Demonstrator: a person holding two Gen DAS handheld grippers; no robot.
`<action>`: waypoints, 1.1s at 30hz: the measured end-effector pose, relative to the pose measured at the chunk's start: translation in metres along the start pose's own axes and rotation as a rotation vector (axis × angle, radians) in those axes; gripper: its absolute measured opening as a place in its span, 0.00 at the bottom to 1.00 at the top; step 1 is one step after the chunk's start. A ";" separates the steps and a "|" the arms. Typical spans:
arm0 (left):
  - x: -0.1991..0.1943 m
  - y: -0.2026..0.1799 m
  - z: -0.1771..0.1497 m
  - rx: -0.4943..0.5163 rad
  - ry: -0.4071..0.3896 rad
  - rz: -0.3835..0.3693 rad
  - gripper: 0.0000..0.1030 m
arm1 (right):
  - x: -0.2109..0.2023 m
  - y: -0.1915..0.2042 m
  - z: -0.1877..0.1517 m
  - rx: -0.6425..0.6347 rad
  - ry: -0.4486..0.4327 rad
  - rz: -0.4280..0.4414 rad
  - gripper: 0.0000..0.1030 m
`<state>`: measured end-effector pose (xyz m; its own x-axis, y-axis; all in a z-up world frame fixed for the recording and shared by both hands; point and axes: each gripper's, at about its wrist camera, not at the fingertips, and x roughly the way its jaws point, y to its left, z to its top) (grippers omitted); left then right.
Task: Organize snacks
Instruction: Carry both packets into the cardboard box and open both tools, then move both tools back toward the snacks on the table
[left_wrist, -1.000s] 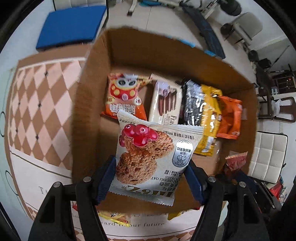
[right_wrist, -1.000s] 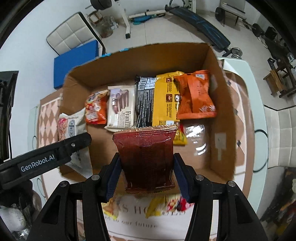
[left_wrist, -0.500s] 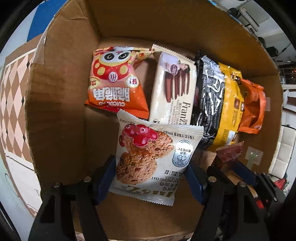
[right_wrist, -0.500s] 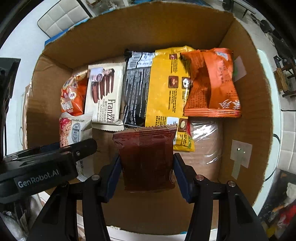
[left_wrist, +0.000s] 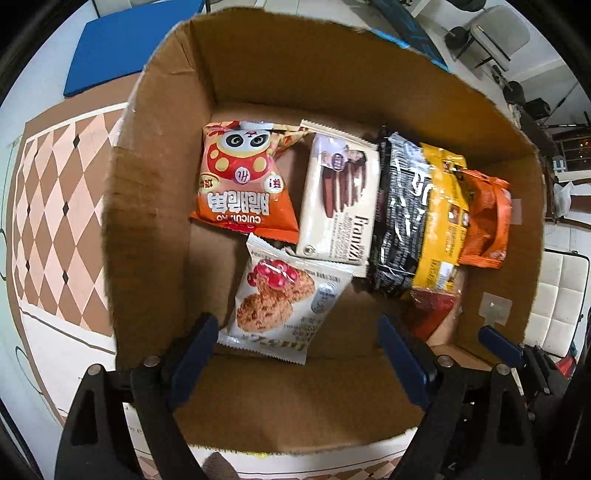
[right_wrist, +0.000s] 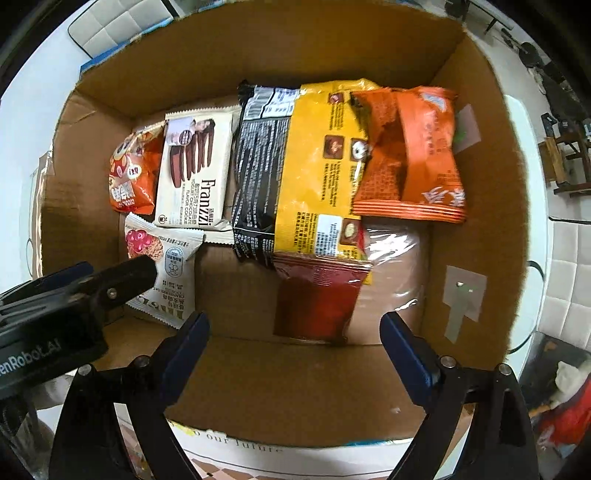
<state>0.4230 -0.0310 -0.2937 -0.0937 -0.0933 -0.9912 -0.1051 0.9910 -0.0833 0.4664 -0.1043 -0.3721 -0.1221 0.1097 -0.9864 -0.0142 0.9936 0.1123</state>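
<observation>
A cardboard box (left_wrist: 155, 206) (right_wrist: 476, 229) holds several snack packets. Above the box floor my left gripper (left_wrist: 295, 332) has its jaws opening; the white cranberry oat cookie packet (left_wrist: 284, 302) (right_wrist: 162, 254) lies loose on the floor, touching neither pad. My right gripper (right_wrist: 295, 328) is opening too, and the dark red packet (right_wrist: 317, 299) (left_wrist: 432, 310) lies free beneath it, against a clear-wrapped item. Behind them lie an orange panda packet (left_wrist: 243, 181), a white Franzzi wafer packet (left_wrist: 340, 195) (right_wrist: 195, 170), a black packet (right_wrist: 258, 166), a yellow packet (right_wrist: 317, 166) and an orange packet (right_wrist: 410, 155).
The box stands on a table with a brown-and-cream checked cloth (left_wrist: 55, 221). A blue cushion (left_wrist: 122, 40) lies beyond it, with white padded chairs (left_wrist: 557, 302) and exercise equipment around. The left gripper's black body (right_wrist: 55, 317) crosses the right wrist view's lower left.
Both grippers sank into the box, then spread their jaws. The cookie packet and the dark red packet dropped out of the pads onto the box floor.
</observation>
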 end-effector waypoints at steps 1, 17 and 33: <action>-0.004 0.000 0.001 0.002 -0.004 0.000 0.86 | -0.004 -0.001 -0.002 0.001 -0.010 -0.002 0.93; -0.094 -0.005 -0.091 0.069 -0.341 0.059 0.86 | -0.105 -0.009 -0.080 0.008 -0.253 -0.048 0.93; -0.153 -0.013 -0.169 0.134 -0.542 0.072 0.86 | -0.171 -0.013 -0.167 0.011 -0.414 -0.027 0.93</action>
<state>0.2718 -0.0459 -0.1235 0.4296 0.0031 -0.9030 0.0123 0.9999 0.0093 0.3217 -0.1407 -0.1845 0.2879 0.0835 -0.9540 -0.0015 0.9962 0.0867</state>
